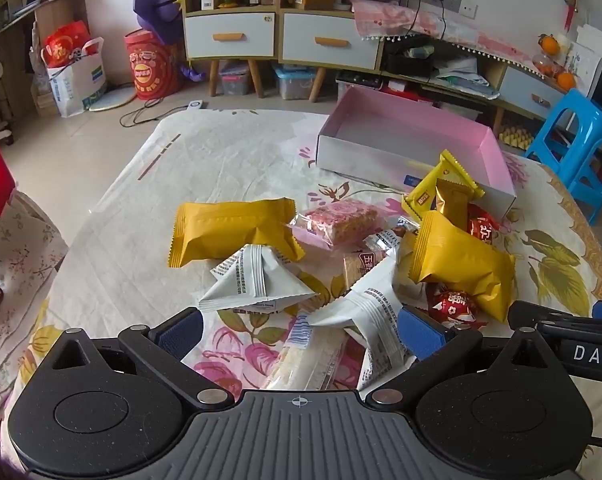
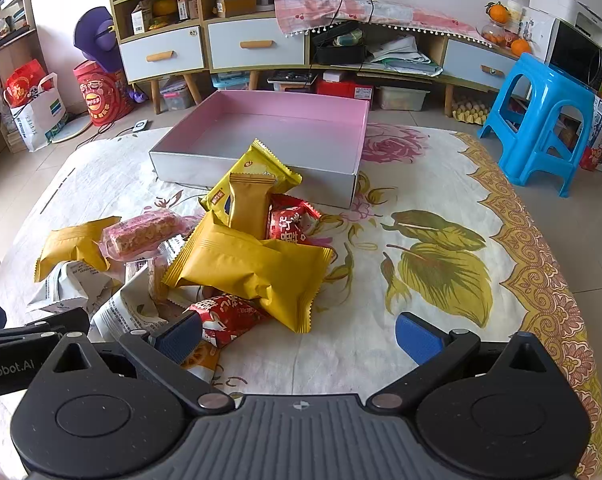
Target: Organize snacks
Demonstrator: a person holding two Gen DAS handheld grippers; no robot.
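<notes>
A pile of wrapped snacks lies on the floral cloth: yellow packets (image 1: pixel 233 232) (image 2: pixel 257 268), white packets (image 1: pixel 257 280) (image 2: pixel 129 312), a pink bar (image 1: pixel 337 222) (image 2: pixel 145 232), red packets (image 1: pixel 453 304) (image 2: pixel 225 316). A pink-lined open box (image 1: pixel 413 152) (image 2: pixel 261 140) sits behind the pile and holds nothing. My left gripper (image 1: pixel 301 330) is open, low over a white packet and a clear-wrapped bar (image 1: pixel 305 360). My right gripper (image 2: pixel 299 338) is open at the pile's near right edge, its left finger by a red packet.
The floral-cloth table (image 2: pixel 441 280) has bare cloth to the right of the pile. A blue plastic stool (image 2: pixel 541 120) stands beyond the right edge. Cabinets with drawers (image 2: pixel 257 44) line the far wall. The right gripper's body (image 1: pixel 573 344) is close to my left gripper.
</notes>
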